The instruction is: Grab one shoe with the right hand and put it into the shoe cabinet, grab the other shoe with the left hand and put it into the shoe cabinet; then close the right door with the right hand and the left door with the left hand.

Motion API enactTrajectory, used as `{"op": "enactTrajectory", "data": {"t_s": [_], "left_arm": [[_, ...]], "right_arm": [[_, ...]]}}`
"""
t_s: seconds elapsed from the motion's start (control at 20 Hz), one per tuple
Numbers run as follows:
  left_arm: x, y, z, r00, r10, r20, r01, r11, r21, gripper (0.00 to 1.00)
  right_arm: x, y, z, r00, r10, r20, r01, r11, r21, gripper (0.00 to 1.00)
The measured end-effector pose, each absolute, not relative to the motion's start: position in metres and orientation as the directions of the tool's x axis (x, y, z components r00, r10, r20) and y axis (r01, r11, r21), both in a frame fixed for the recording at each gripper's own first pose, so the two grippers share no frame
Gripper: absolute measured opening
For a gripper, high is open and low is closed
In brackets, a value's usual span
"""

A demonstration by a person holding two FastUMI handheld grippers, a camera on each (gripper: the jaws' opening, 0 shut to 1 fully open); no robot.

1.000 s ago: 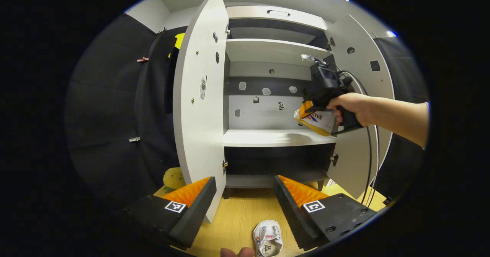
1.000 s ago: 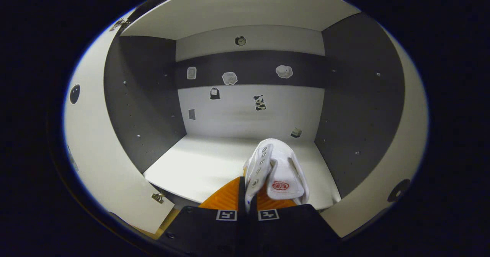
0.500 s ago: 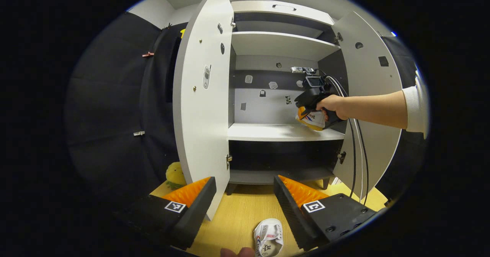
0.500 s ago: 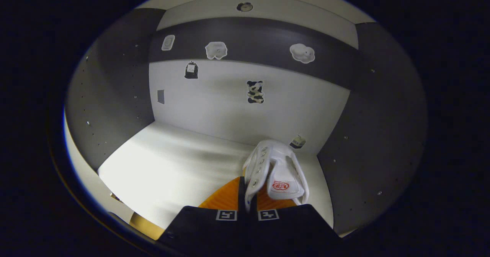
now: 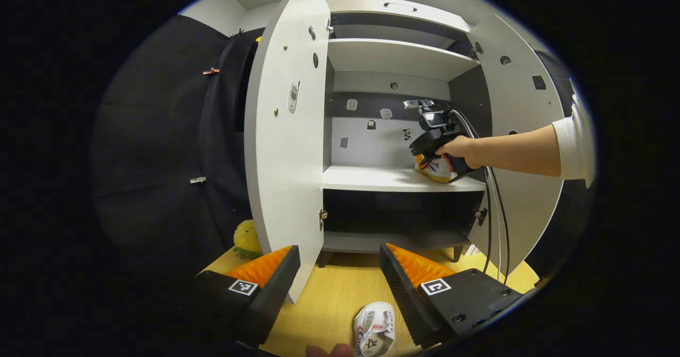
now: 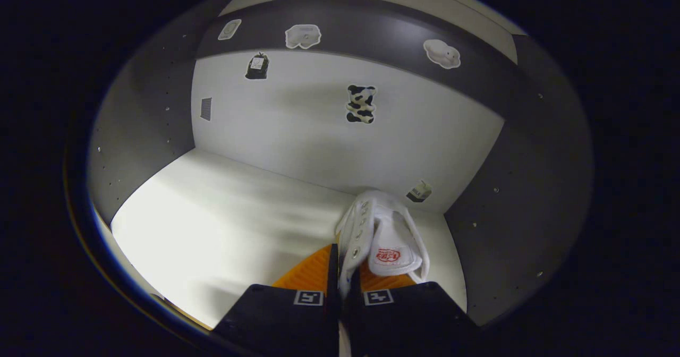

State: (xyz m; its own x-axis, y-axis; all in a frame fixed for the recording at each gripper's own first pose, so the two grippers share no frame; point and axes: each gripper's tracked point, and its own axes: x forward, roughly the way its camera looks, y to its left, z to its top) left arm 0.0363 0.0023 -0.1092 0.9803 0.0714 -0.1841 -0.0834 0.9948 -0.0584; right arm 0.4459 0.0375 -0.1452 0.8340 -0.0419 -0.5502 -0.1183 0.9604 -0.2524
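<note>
The white shoe cabinet (image 5: pixel 393 179) stands with both doors swung out, the left door (image 5: pixel 284 134) and the right door (image 5: pixel 518 134). A hand holds my right gripper (image 5: pixel 433 152) inside, over the right end of the middle shelf (image 6: pixel 223 208). It is shut on the edge of a white shoe (image 6: pixel 382 235), whose sole touches the shelf (image 5: pixel 438 168). The other white shoe (image 5: pixel 376 334) lies on the wooden floor (image 5: pixel 329 304) just in front of my left gripper (image 5: pixel 340 272), which is open and apart from it.
A yellow toy (image 5: pixel 245 237) sits on the floor left of the cabinet. Cables (image 5: pixel 491 213) hang from the right gripper past the right door. Stickers dot the cabinet's back wall (image 6: pixel 340 118). A fingertip (image 5: pixel 329 350) shows at the bottom edge.
My right gripper has gone deeper into the cabinet and lower, bringing the shoe down onto the middle shelf. My left gripper has stayed open above the floor.
</note>
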Motion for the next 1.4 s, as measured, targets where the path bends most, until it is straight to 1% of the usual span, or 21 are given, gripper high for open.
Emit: {"op": "enactTrajectory", "data": {"t_s": [0.05, 0.1, 0.15, 0.2, 0.25, 0.3, 0.35, 0.45, 0.5, 0.75, 0.9, 1.05, 1.15, 1.25, 1.4], "left_arm": [[0.036, 0.002, -0.11, 0.98, 0.068, -0.185, -0.081, 0.995, -0.062, 0.95], [0.036, 0.002, -0.11, 0.981, 0.065, -0.185, -0.078, 0.995, -0.066, 0.95], [0.035, 0.002, -0.11, 0.981, 0.061, -0.183, -0.075, 0.995, -0.068, 0.95], [0.034, 0.002, -0.109, 0.982, 0.06, -0.18, -0.073, 0.995, -0.068, 0.95], [0.034, 0.002, -0.109, 0.982, 0.058, -0.179, -0.071, 0.995, -0.068, 0.95], [0.033, 0.002, -0.108, 0.983, 0.056, -0.175, -0.069, 0.995, -0.069, 0.95], [0.031, 0.002, -0.107, 0.983, 0.051, -0.174, -0.064, 0.995, -0.073, 0.95], [0.028, -0.001, -0.105, 0.985, 0.033, -0.166, -0.048, 0.995, -0.083, 0.95], [0.026, -0.002, -0.104, 0.986, 0.028, -0.161, -0.043, 0.995, -0.085, 0.95], [0.015, -0.002, -0.101, 0.99, 0.014, -0.142, -0.025, 0.997, -0.072, 0.95], [0.005, -0.001, -0.107, 0.992, -0.007, -0.124, -0.002, 0.997, -0.073, 0.95], [-0.006, -0.003, -0.128, 0.992, -0.042, -0.121, 0.036, 0.998, -0.051, 0.95], [-0.014, -0.008, -0.153, 0.987, -0.069, -0.147, 0.063, 0.997, -0.045, 0.95], [-0.025, -0.017, -0.184, 0.975, -0.101, -0.197, 0.092, 0.994, -0.057, 0.95], [-0.039, -0.033, -0.23, 0.95, -0.145, -0.278, 0.131, 0.989, -0.068, 0.95]], "right_arm": [[0.444, 0.039, -0.145, 0.832, -0.038, -0.553, -0.117, 0.963, -0.242, 0.17], [0.44, 0.04, -0.143, 0.832, -0.036, -0.554, -0.118, 0.963, -0.24, 0.27], [0.437, 0.042, -0.142, 0.834, -0.03, -0.551, -0.124, 0.963, -0.24, 0.33], [0.433, 0.045, -0.139, 0.837, -0.02, -0.546, -0.131, 0.963, -0.236, 0.55], [0.428, 0.047, -0.135, 0.842, -0.015, -0.54, -0.131, 0.964, -0.231, 0.62], [0.423, 0.05, -0.131, 0.849, -0.009, -0.529, -0.126, 0.968, -0.218, 0.72], [0.416, 0.052, -0.124, 0.859, -0.004, -0.512, -0.117, 0.972, -0.204, 0.73], [0.403, 0.06, -0.111, 0.885, 0.02, -0.464, -0.107, 0.981, -0.162, 0.87], [0.393, 0.063, -0.101, 0.902, 0.032, -0.431, -0.104, 0.984, -0.145, 0.98], [0.329, 0.071, -0.045, 0.963, 0.087, -0.256, -0.107, 0.992, -0.066, 0.98], [0.273, 0.074, -0.018, 0.978, 0.12, -0.168, -0.126, 0.992, -0.028, 0.98], [0.211, 0.074, -0.001, 0.983, 0.156, -0.098, -0.159, 0.987, -0.026, 0.98], [0.171, 0.071, 0.002, 0.982, 0.178, -0.067, -0.18, 0.983, -0.022, 0.98], [0.136, 0.067, -0.001, 0.979, 0.192, -0.069, -0.192, 0.981, 0.004, 0.98], [0.1, 0.056, -0.005, 0.978, 0.195, -0.076, -0.193, 0.981, 0.031, 0.98]]}}
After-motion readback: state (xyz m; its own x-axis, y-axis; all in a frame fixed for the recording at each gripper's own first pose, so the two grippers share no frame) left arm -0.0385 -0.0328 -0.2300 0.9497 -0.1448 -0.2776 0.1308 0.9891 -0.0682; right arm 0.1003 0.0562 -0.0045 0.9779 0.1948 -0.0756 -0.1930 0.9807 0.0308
